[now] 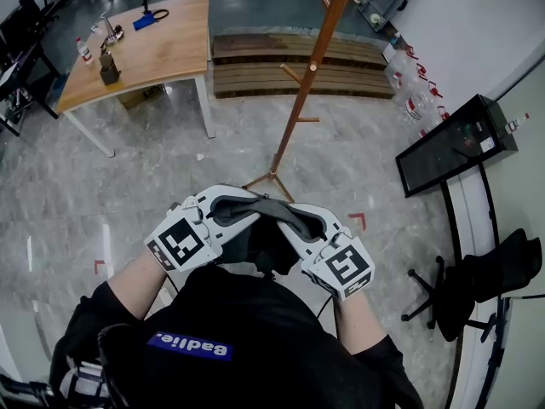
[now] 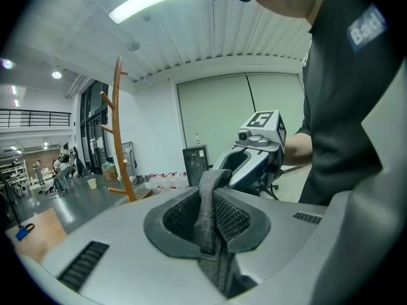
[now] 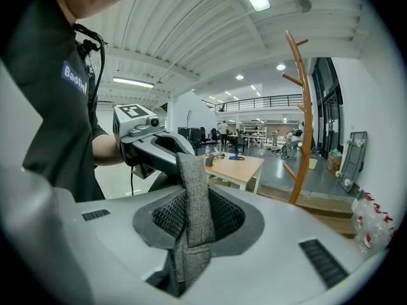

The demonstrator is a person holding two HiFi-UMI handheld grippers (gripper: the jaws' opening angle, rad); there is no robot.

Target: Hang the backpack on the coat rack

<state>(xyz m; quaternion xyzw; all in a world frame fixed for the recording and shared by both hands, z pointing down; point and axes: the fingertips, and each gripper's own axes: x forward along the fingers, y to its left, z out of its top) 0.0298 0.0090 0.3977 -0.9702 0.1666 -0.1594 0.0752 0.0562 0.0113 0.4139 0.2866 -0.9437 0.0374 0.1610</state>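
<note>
The wooden coat rack [image 1: 300, 100] stands on the floor ahead of me, bare pegs up its pole; it also shows as the rack [image 2: 121, 138] and the rack [image 3: 304, 119]. Both grippers are held close to my chest, facing each other. My left gripper [image 1: 228, 208] and right gripper [image 1: 300, 221] are each shut on the backpack's grey woven strap [image 1: 264, 204]. The dark backpack [image 1: 268, 247] hangs below them, mostly hidden. The strap [image 2: 210, 215] is pinched in the left gripper [image 2: 206, 203]; the strap [image 3: 194, 215] is pinched in the right gripper [image 3: 197, 216].
A wooden table [image 1: 140, 45] with small items stands at the far left. Wooden pallets [image 1: 298, 62] lie behind the rack. Water bottles [image 1: 413, 92], a black panel [image 1: 456, 139] and an office chair [image 1: 477, 279] line the right wall.
</note>
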